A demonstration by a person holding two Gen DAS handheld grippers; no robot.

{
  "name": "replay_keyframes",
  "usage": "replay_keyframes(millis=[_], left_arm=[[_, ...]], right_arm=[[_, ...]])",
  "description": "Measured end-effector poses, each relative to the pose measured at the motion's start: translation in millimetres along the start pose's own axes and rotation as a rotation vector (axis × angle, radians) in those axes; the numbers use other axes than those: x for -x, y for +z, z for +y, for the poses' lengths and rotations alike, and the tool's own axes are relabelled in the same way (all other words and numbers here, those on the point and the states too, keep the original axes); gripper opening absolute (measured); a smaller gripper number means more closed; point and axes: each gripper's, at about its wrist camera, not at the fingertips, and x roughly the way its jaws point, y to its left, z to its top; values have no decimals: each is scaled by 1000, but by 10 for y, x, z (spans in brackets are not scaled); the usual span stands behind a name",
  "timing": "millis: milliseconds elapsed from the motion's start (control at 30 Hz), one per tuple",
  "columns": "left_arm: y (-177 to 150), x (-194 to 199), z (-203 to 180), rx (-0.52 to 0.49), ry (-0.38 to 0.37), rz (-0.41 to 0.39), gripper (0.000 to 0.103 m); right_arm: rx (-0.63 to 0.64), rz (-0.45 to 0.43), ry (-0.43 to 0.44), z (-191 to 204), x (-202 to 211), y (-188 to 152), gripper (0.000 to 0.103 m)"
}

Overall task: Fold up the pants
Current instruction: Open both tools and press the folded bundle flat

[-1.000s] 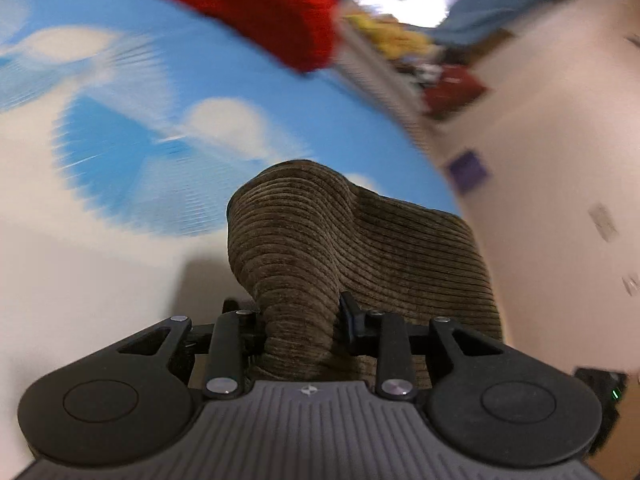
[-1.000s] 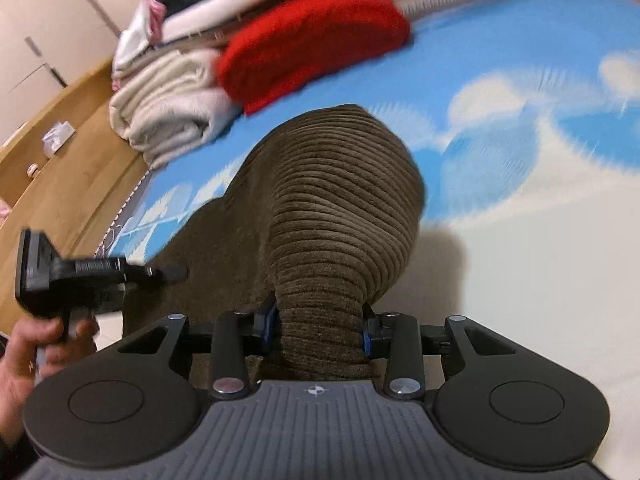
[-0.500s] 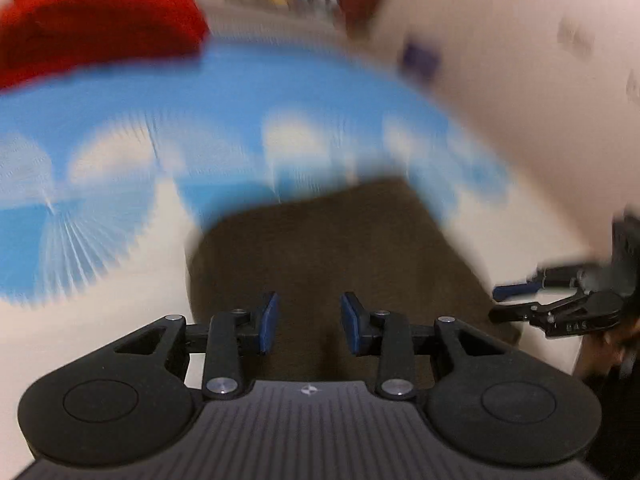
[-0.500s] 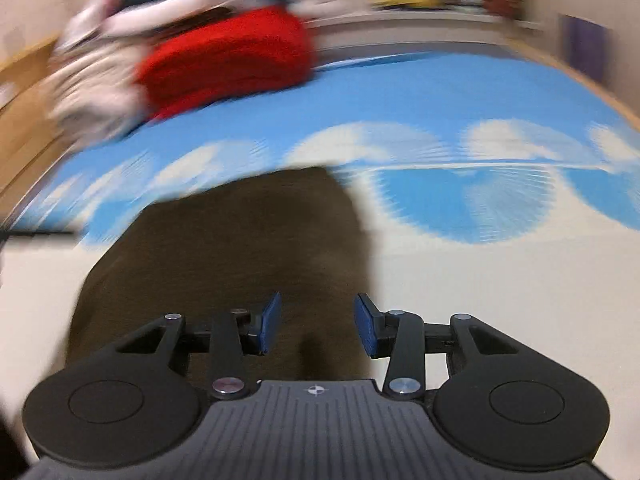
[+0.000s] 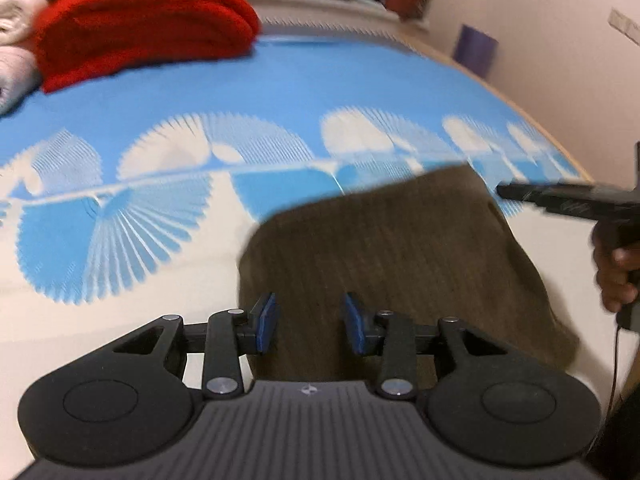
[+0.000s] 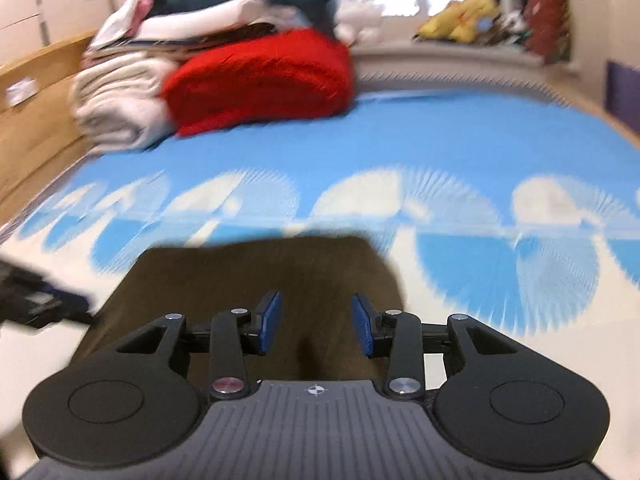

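The brown corduroy pants (image 5: pixel 400 264) lie folded flat on the blue and white bedspread (image 5: pixel 248 92). My left gripper (image 5: pixel 310 322) is open and empty over the pants' near left edge. The pants also show in the right wrist view (image 6: pixel 256 276). My right gripper (image 6: pixel 316 328) is open and empty over their near right part. The right gripper shows at the right edge of the left wrist view (image 5: pixel 568 198), and the left gripper at the left edge of the right wrist view (image 6: pixel 36 300).
A folded red blanket (image 6: pixel 260 80) lies at the far left of the bed next to a stack of white and cream linens (image 6: pixel 124 96). A wooden bed frame (image 6: pixel 28 120) runs along the left. A window ledge with toys (image 6: pixel 472 28) is behind.
Both grippers let go of the pants and opened. The pants dropped from a raised hump to lying flat, and both grippers pulled back toward the near edge.
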Motion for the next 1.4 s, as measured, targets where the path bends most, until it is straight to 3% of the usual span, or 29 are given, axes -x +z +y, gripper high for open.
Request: replay_keyframes(millis=[100,267,367,467,700,800,933,967,1000,1033,1067,1133,1267,1300,1333,1367,1400], left_arm=[[106,-27,10,34,33,-43,30],[236,-143,-20,22,62,-81,13],[254,-376,53,35,84,-43,12],[175,-789,192,34,125,66,13],[264,-577,80,14,202,8,14],[306,-323,-12,13,134,-46,14],[298,-41,-229,-64,-16,-83,16],[258,-79,-277,-91,-32,-52,20],[194,-202,-306,-121,-25,31,23],[108,-361,-323,-149,7,138,26],[11,-429,-334,-171,53,176,31],[33,-298,-408,-171,94,150,31],[53,74,-588,-183,-16,60,33],[2,39,-653,-213,-12,88,33],[-93,-78,-715,-250,22,165,34],[-230,-189,-758,-293,71,241,42],[-306,-146,-810,-331,103,220,43]], right_arm=[[-16,97,-63,-131,-472,-29,41],[-39,113,-109,-103,-739,146,45],[-49,99,-117,-109,-736,154,44],[-54,97,-137,-167,-799,169,44],[-43,114,-206,-142,-885,137,44],[-31,115,-234,-97,-892,139,44],[-14,91,-304,-3,-720,194,44],[-6,75,-325,26,-641,208,44],[-1,54,-329,69,-535,216,44],[-2,38,-304,111,-412,215,44],[-1,36,-269,154,-311,206,45],[32,62,-188,285,-102,144,46],[65,119,-144,492,270,-145,48],[72,165,-154,514,289,-241,49],[82,240,-177,517,252,-370,50],[86,334,-197,497,185,-527,51],[75,380,-202,465,172,-632,53]])
